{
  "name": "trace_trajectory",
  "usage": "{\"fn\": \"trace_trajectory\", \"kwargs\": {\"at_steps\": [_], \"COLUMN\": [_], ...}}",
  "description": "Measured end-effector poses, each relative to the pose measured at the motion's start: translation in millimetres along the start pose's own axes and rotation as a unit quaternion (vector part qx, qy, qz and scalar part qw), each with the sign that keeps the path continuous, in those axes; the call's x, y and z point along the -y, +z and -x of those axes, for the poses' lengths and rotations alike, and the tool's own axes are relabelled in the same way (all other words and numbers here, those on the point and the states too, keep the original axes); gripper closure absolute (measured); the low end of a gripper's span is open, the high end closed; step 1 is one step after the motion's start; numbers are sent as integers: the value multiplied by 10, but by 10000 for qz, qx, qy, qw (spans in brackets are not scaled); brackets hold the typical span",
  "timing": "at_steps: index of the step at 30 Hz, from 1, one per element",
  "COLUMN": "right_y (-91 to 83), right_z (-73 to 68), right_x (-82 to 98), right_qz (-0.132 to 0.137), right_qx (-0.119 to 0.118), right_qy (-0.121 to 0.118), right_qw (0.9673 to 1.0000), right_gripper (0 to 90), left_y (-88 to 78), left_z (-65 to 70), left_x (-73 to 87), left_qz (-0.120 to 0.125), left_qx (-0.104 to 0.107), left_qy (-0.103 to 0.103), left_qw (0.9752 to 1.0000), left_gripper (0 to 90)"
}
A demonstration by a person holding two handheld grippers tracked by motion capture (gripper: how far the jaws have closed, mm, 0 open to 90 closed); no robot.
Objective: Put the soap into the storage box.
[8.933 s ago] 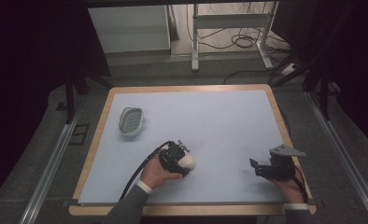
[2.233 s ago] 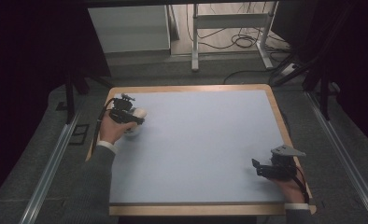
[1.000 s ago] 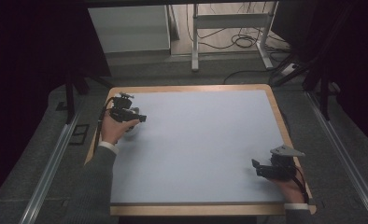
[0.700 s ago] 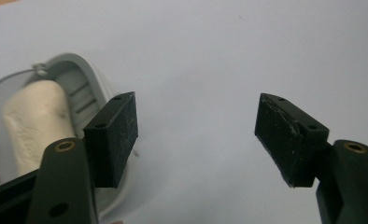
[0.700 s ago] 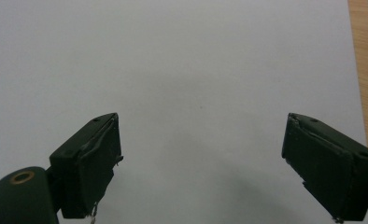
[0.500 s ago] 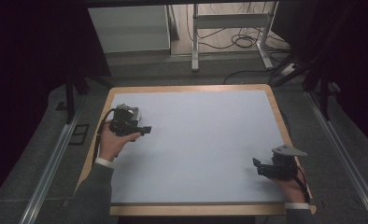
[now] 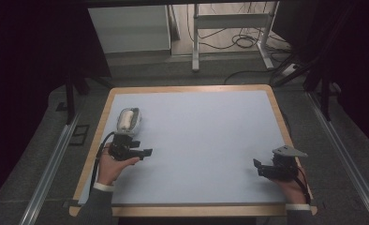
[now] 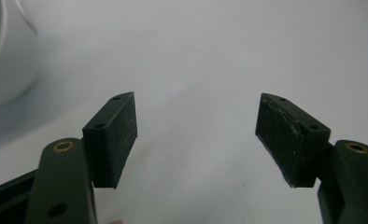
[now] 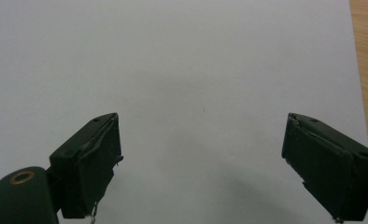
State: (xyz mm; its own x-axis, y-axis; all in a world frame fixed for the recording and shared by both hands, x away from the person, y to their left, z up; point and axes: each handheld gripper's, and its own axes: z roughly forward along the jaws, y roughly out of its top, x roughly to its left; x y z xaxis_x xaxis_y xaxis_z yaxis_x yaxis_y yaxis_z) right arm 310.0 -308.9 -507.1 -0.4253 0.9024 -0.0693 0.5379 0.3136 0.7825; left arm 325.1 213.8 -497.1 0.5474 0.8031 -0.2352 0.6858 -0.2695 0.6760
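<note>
The left tool [image 7: 135,153], its jaws apart and empty after just opening, has drawn back from the basket [image 7: 135,123] near the tabletop's [image 7: 206,136] left edge, where the white roll [image 7: 126,119] now lies, so the placing looks done; the right tool [image 7: 267,168] rests open.

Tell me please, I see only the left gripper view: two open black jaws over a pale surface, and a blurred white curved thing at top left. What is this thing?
Observer: In the high view it is a small basket with a pale roll-shaped item lying inside.
Operator: Is the left gripper touching it?
Observer: No. The left gripper is on the near side of the basket, apart from it, jaws empty.
Operator: And the other hand?
Observer: The right gripper sits at the near right part of the table; in its own view the jaws are open with nothing between.
</note>
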Motion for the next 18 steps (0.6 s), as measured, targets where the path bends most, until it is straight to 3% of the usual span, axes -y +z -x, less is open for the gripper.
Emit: {"fn": "trace_trajectory", "kwargs": {"at_steps": [2, 7, 10, 18], "right_y": [0, 2, -4, 20], "right_z": [-4, -30, -51, -174], "right_x": [0, -10, -19, -76], "right_qz": [-17, 7, 42, 103], "right_qx": [10, -30, -40, -104], "right_qy": [-11, -46, -76, -200], "right_qw": [10000, 10000, 10000, 9997], "right_gripper": [114, 114, 114, 114], "left_y": [4, 32, 19, -23], "left_z": [36, 108, 112, 134], "left_x": [76, 231, 294, 292], "left_qz": [29, -126, -46, 105], "left_qx": [54, 48, 91, 77], "left_qy": [-40, 103, 44, 79], "left_qw": [10000, 9999, 9999, 9999], "left_gripper": [301, 300, 304, 304]}}
